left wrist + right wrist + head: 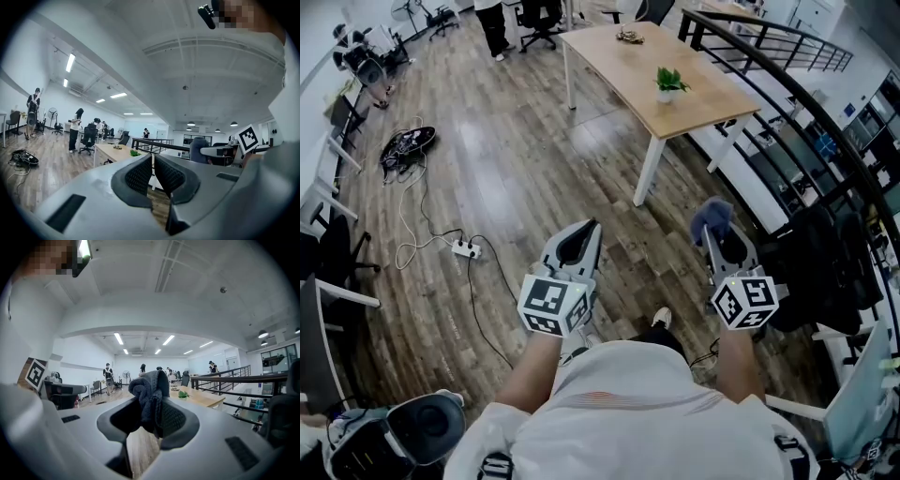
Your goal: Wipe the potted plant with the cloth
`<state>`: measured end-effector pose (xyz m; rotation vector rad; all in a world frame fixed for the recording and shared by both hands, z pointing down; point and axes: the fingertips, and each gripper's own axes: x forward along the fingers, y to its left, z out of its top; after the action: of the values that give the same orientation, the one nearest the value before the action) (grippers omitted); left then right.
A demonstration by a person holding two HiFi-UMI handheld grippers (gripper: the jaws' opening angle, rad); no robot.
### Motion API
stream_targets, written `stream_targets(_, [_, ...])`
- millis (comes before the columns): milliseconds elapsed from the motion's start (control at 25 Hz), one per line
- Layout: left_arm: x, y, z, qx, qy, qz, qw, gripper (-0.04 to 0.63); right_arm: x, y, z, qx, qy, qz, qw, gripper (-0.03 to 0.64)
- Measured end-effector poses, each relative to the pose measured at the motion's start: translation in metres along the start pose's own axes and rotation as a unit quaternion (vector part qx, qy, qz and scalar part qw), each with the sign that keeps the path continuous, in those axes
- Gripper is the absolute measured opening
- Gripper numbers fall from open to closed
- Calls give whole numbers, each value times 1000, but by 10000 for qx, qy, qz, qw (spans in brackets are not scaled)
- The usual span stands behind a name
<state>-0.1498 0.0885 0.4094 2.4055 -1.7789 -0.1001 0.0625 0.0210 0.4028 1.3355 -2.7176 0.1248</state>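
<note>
Wiping not begun. Right gripper [714,234] pinches cloth [712,214]; left gripper [593,229] closed, empty. Potted plant [669,84] sits on table [609,47], upper centre, well apart from both; approach and wipe remain.

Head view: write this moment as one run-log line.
left tool shut, empty | right tool shut on dark blue cloth | small green potted plant on light wooden table ahead

the wooden table [605,58] carries a small potted plant [669,84] and, well apart, a dark tangled object [628,37].
</note>
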Motion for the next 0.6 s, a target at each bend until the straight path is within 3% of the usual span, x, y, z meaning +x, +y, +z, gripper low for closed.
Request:
stream_targets(120, [-1,4,-4,-63,-16,28,10000,26,0,5,2,-78,-81,73,9999,176])
stream_targets(320, [11,5,-19,-297,118,46,9995,26,7,-9,-12,-105,196,36,9997,178])
stream_targets(600, [54,21,-35,-412,364,164,9984,26,54,-33,-25,54,369,228,9990,178])
